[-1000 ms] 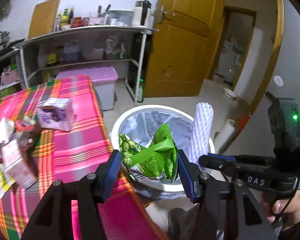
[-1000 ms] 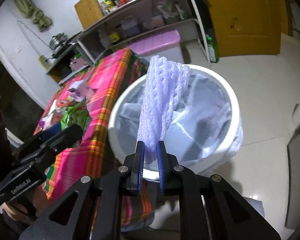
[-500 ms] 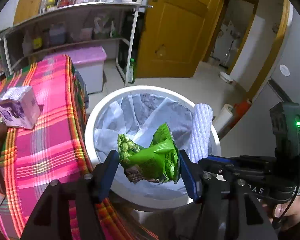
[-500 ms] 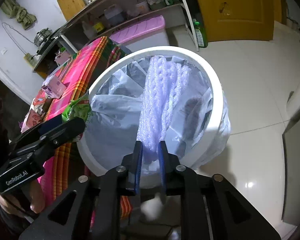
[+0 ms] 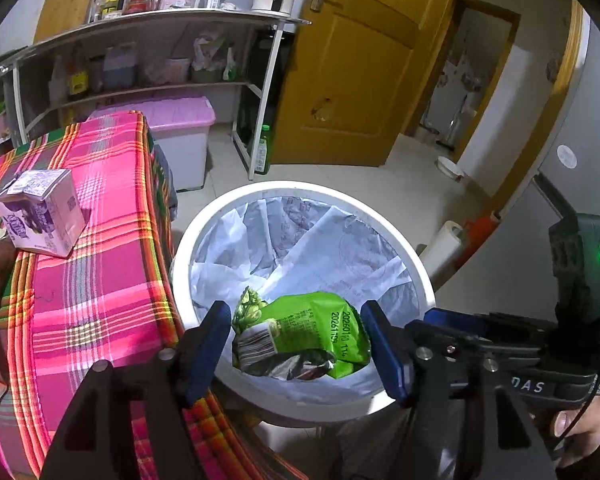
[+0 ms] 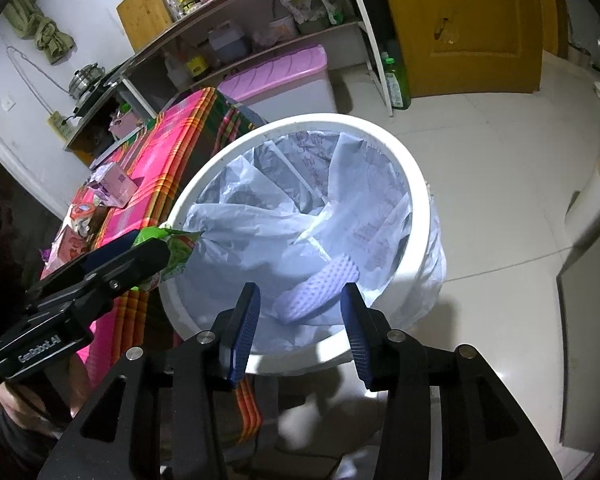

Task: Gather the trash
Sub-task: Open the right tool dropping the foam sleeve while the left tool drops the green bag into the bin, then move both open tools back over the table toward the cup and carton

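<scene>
Purple carton (image 5: 40, 212) sits on the plaid tabletop (image 5: 100, 300), left of the white bin (image 5: 420, 280). Left gripper (image 5: 296, 340) over the bin's near rim – fingers just been spreading, green snack bag (image 5: 308, 332) between them, contact unclear. Right gripper (image 6: 300, 320) – fingers just been spreading too, released; white foam net (image 6: 320, 288) lies inside the lined bin.

The green snack bag (image 5: 320, 332) reads "20260110"; the left gripper (image 6: 40, 350) body reads "GenRobot.AI".
</scene>
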